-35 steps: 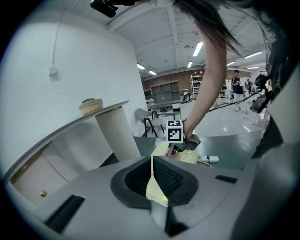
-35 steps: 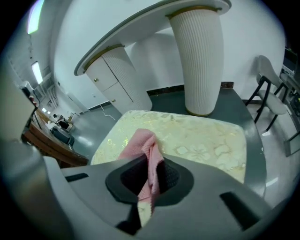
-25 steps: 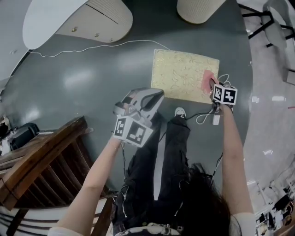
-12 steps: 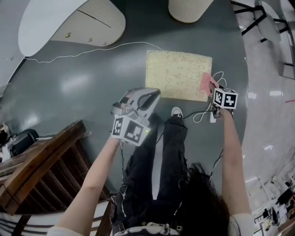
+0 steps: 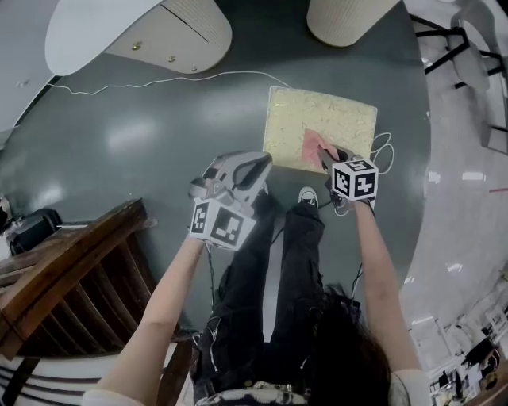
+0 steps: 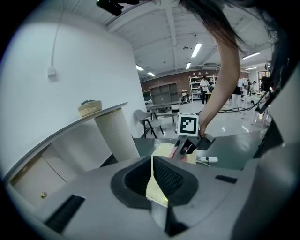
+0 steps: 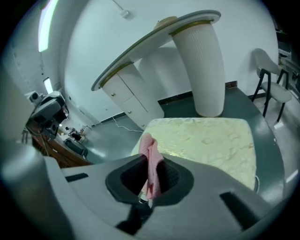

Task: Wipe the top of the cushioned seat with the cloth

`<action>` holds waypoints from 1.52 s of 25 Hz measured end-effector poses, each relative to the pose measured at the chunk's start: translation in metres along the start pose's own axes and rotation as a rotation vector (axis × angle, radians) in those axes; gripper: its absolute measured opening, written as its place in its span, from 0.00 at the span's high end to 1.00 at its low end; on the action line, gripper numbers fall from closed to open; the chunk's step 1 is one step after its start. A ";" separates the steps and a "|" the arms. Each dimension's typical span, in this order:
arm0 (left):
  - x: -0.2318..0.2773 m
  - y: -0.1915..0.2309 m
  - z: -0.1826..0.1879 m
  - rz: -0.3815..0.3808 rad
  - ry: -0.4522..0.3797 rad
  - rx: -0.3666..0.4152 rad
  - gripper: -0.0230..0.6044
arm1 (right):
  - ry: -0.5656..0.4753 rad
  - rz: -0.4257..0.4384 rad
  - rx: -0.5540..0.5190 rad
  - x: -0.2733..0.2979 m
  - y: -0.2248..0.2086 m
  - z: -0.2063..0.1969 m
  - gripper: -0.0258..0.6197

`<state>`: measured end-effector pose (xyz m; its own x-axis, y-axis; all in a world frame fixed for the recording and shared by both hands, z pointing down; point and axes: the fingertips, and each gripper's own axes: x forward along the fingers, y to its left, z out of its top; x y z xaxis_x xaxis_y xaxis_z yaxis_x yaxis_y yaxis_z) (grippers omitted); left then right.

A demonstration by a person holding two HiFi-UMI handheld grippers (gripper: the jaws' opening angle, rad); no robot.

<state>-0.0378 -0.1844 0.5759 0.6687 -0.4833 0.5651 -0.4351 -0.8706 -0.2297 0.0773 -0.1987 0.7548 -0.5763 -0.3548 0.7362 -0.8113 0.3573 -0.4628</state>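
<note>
The cushioned seat (image 5: 325, 119) is a pale yellow square pad lying on the dark floor ahead of me. My right gripper (image 5: 324, 156) is shut on a pink cloth (image 5: 311, 144), which rests on the near middle of the pad. In the right gripper view the cloth (image 7: 151, 157) stands pinched between the pads, with the seat (image 7: 211, 140) just beyond. My left gripper (image 5: 240, 169) hovers over the floor left of the seat, jaws together and holding nothing that I can see. The left gripper view looks past its jaws (image 6: 154, 180) toward the seat (image 6: 164, 151) and the right gripper (image 6: 185, 147).
A white round table (image 5: 119, 32) on ribbed cylinder legs (image 5: 341, 20) stands beyond the seat. A white cable (image 5: 182, 78) runs across the floor; more cable loops (image 5: 385, 147) lie right of the pad. Wooden furniture (image 5: 63, 277) is at my left, a chair (image 5: 464, 40) far right.
My right gripper has dragged the pink cloth from the seat's right edge leftward to its near middle. The left gripper has stayed where it was.
</note>
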 end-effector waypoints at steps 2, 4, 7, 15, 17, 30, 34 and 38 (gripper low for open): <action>-0.008 0.002 -0.009 0.008 0.011 -0.007 0.94 | 0.021 0.044 -0.015 0.020 0.029 -0.005 0.95; -0.015 0.004 -0.018 0.017 0.019 -0.015 0.94 | 0.044 0.077 -0.033 0.041 0.053 -0.012 0.95; -0.023 0.009 -0.031 0.032 0.028 -0.031 0.94 | 0.068 0.111 -0.035 0.069 0.080 -0.021 0.95; -0.039 0.014 -0.052 0.052 0.045 -0.058 0.94 | 0.168 0.090 -0.069 0.110 0.100 -0.051 0.95; -0.040 0.011 -0.055 0.049 0.046 -0.063 0.94 | 0.179 0.067 -0.061 0.108 0.092 -0.057 0.95; -0.017 -0.011 -0.030 -0.019 0.012 -0.024 0.94 | 0.172 -0.113 0.001 0.033 -0.015 -0.075 0.95; -0.005 -0.017 -0.011 -0.042 -0.010 0.010 0.94 | 0.179 -0.173 0.019 0.004 -0.051 -0.085 0.94; 0.007 -0.025 0.005 -0.062 -0.025 0.029 0.94 | 0.184 -0.230 0.056 -0.025 -0.087 -0.099 0.94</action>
<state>-0.0193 -0.1661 0.5817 0.7087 -0.4299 0.5595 -0.3745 -0.9012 -0.2181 0.1721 -0.1355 0.8260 -0.3535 -0.2568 0.8995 -0.9255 0.2356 -0.2965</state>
